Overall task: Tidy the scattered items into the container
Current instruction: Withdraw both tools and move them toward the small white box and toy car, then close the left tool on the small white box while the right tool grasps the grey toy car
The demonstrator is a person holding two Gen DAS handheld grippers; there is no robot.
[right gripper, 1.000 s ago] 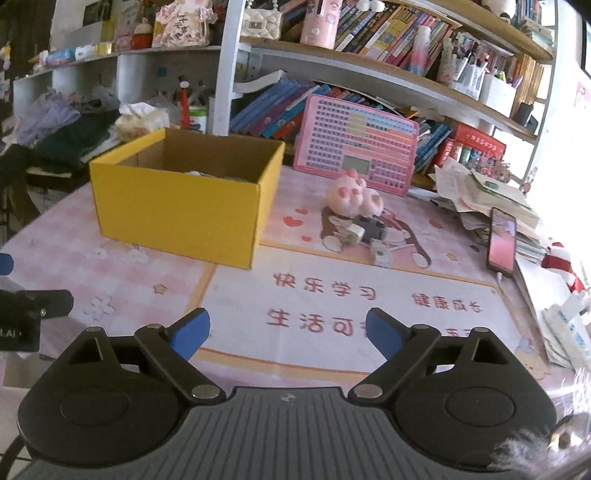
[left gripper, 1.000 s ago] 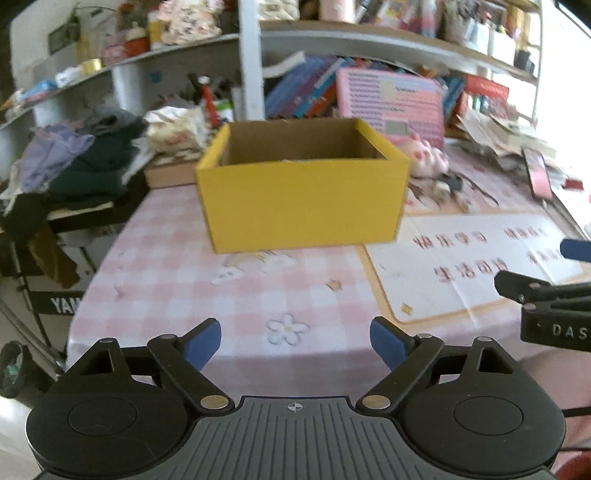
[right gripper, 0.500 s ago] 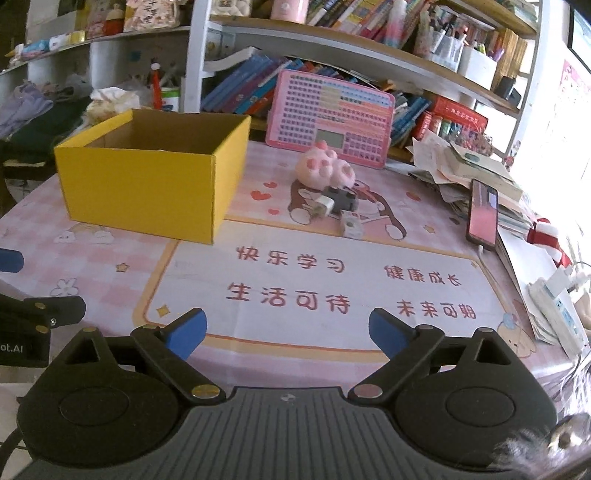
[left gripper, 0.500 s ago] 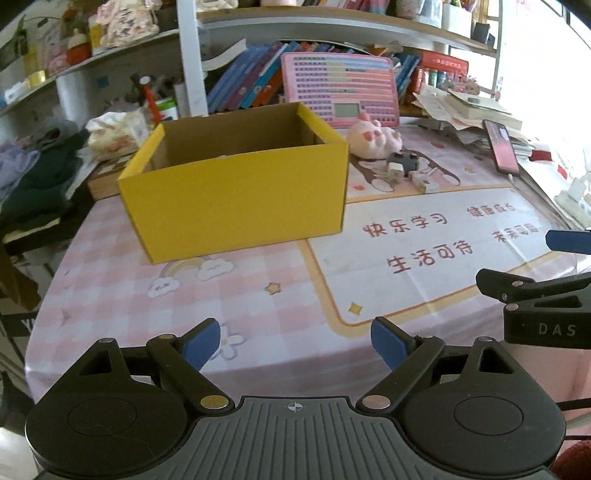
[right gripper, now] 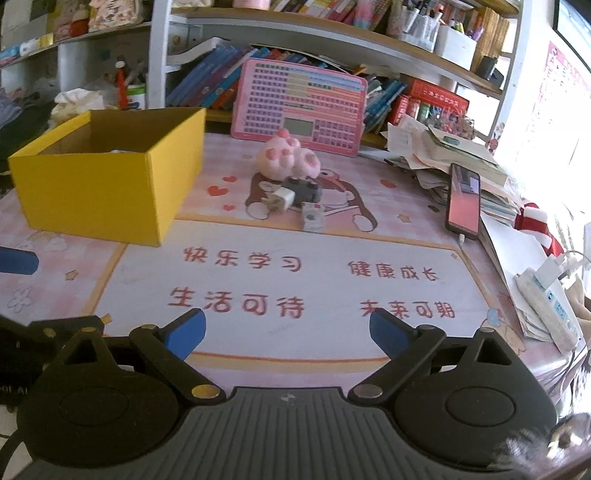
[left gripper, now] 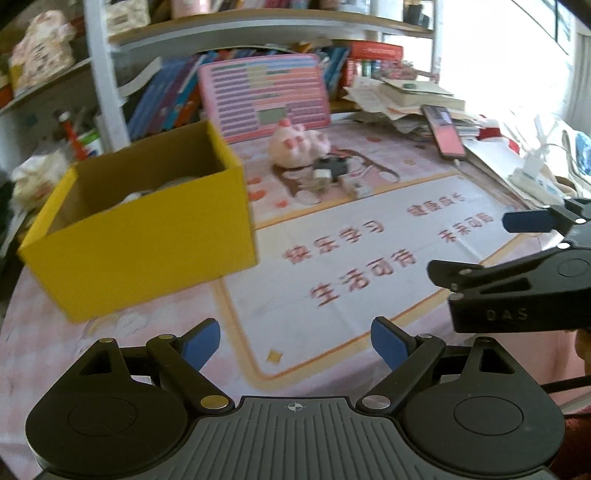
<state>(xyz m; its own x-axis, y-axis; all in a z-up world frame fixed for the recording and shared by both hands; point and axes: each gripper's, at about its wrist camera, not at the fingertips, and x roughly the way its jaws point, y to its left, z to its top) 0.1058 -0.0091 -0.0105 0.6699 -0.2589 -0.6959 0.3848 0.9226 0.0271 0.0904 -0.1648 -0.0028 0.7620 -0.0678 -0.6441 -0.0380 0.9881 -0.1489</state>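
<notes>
A yellow cardboard box (left gripper: 147,236) (right gripper: 107,173) stands on the table's left half, with pale items dimly seen inside. Behind the printed mat lie a pink paw plush (right gripper: 290,158) (left gripper: 297,147), a black block (right gripper: 304,190), a white charger plug (right gripper: 280,199) and a small white square piece (right gripper: 313,218). My left gripper (left gripper: 295,341) is open and empty near the front edge, to the right of the box's front. My right gripper (right gripper: 286,328) is open too, with nothing between its fingers, well short of the small items.
A pink keyboard toy (right gripper: 299,105) leans against the bookshelf (right gripper: 332,33). A phone (right gripper: 463,201) lies on a paper stack at right, and a power strip (right gripper: 550,302) sits near the right edge. Clothes and bags pile up at far left.
Both grippers have swung rightward along the table front; the box has slid left in both views and the plush and small items have come closer. Both stayed open.
</notes>
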